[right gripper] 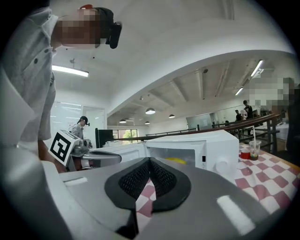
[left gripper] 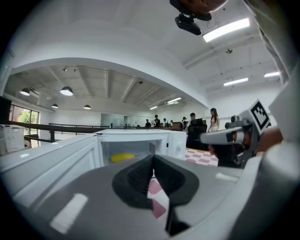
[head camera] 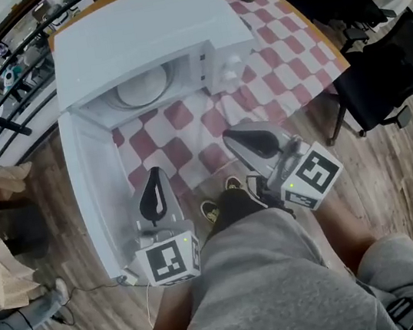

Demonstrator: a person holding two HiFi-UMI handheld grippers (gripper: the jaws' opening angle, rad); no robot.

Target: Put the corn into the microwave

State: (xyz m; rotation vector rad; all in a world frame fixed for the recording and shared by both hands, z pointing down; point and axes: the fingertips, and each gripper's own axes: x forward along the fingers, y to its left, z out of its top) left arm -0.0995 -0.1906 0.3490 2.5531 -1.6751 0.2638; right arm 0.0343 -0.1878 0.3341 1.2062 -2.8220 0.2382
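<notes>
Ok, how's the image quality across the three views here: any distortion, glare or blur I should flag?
Head view: fisheye bends the table edge; the white microwave top looks washed out. Left gripper view: strong barrel distortion, black corners, glare from a ceiling light strip. Right gripper view: same distortion and corners; the corn is just a small yellow smear.

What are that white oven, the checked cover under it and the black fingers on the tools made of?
Microwave: smooth white casing with a soft sheen, painted metal or plastic.
Tablecloth: red-and-white checks, lying flat; cloth or vinyl, unclear.
Right gripper fingers: matte black with a fine grid texture, probably rubber.
</notes>
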